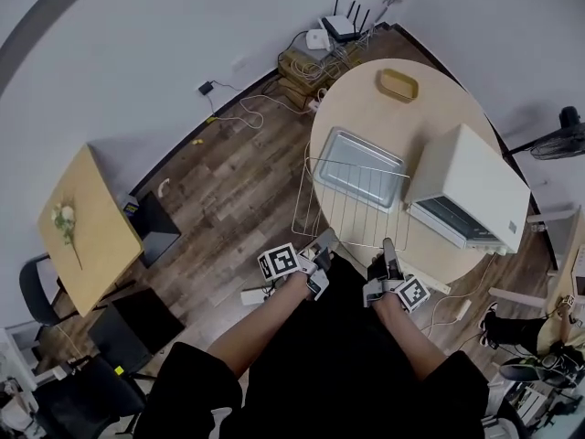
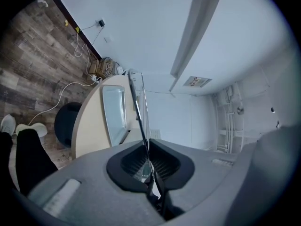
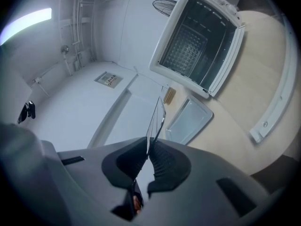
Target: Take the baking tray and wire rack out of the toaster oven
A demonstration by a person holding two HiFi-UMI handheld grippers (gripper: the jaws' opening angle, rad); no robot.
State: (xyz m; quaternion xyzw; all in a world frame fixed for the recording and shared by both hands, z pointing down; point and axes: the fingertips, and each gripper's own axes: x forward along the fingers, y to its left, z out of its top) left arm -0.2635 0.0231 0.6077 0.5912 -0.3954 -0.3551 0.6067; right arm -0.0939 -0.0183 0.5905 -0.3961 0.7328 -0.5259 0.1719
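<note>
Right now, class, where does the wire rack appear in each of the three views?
Head view: wire rack centre, overlapping the baking tray's near edge.
Left gripper view: edge-on, rising from the shut jaws.
Right gripper view: edge-on, rising from the shut jaws.
Shared landmark: the baking tray, in all three.

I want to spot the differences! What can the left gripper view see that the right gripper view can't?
Only the left gripper view: the cables by the wall and a white shoe. Only the right gripper view: the toaster oven, door open, and a fan. Both: the baking tray on the table, and the wire rack pinched in the left tongs or the right tongs.
</note>
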